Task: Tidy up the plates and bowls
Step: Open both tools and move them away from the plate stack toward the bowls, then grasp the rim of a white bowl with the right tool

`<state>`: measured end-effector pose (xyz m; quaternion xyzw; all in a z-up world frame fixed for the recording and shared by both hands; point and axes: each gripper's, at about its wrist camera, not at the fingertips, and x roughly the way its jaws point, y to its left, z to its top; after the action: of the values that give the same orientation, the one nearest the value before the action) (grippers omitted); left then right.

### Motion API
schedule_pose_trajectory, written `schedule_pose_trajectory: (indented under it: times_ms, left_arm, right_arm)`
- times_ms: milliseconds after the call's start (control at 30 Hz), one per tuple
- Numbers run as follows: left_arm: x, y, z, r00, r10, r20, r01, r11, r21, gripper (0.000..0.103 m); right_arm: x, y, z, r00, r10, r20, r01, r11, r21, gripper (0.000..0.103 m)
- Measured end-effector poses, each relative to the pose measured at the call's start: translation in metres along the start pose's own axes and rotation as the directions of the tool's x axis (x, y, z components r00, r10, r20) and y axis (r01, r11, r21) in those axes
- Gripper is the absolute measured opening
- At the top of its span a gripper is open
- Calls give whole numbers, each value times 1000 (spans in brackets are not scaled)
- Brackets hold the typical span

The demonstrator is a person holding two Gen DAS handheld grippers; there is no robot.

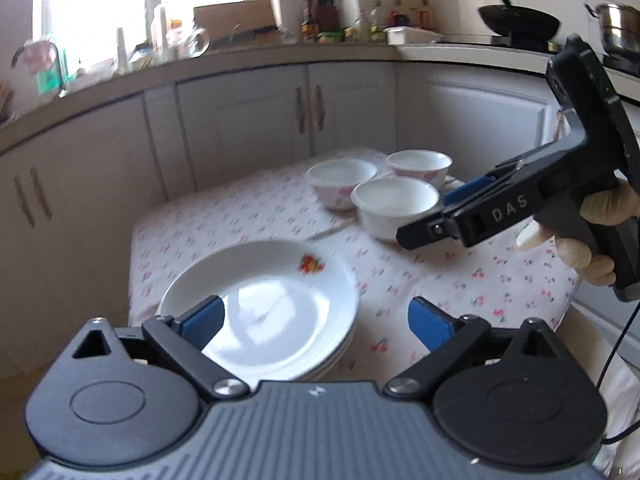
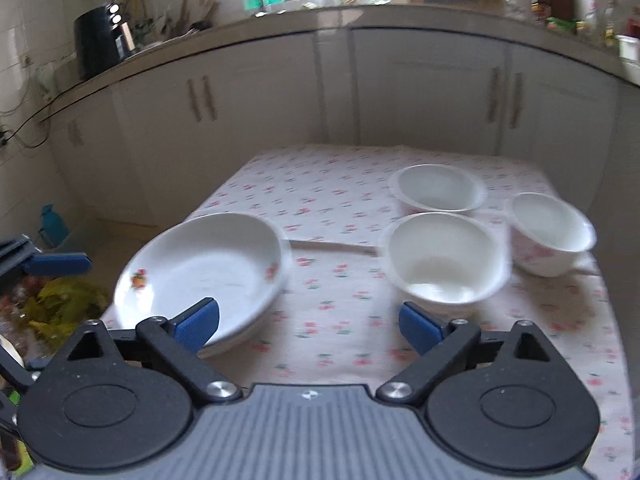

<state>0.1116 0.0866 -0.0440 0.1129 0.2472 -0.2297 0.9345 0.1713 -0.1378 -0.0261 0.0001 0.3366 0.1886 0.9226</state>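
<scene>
A stack of white plates [image 1: 264, 304] with a fruit print lies on the near left of a small table; it also shows in the right wrist view [image 2: 200, 268]. Three white bowls stand apart at the far right: a near bowl [image 1: 394, 208] [image 2: 444, 260], a far-left bowl [image 1: 340, 182] [image 2: 438, 188] and a far-right bowl [image 1: 418, 166] [image 2: 550, 232]. My left gripper [image 1: 316, 320] is open and empty, just above the plates' near edge. My right gripper [image 2: 308, 322] is open and empty above the cloth in front of the near bowl; it shows from the side in the left wrist view [image 1: 432, 216].
The table has a floral cloth [image 1: 460, 280] [image 2: 340, 320] and drops off at its edges. White kitchen cabinets [image 1: 248, 120] [image 2: 420, 92] stand behind, their counter crowded with bottles, a wok [image 1: 520, 20] and a pot. A green bag [image 2: 60, 308] lies on the floor at left.
</scene>
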Motion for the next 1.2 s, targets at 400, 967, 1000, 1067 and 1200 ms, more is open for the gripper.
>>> schedule_pose_trajectory:
  times_ms: [400,967,1000,1067,1200]
  left_arm:
    - [81,-64,37,1000,5,-21,-4,999,38,99]
    - [181,-85,54,995,-13,-103,14,1000,9,96]
    - [184,-85,55,994,-15,-104,16,1000,8,96]
    - [187,-86,57,996,-14,-88,16,1000,18,96]
    - [192,-85,59,997,-33,-68,34,999,14,95]
  right_arm:
    - [0,-90,4,998,-2,59,-5,992,127,95]
    - [64,-144,27,998,54,25,-58,979,196,73]
    - [66,-145,27,998,55,24,-59,979,194,73]
    - [72,-147,28,998,58,19,-60,979,196,72]
    - [79,-147,28,997,72,12,-73,977,199,67]
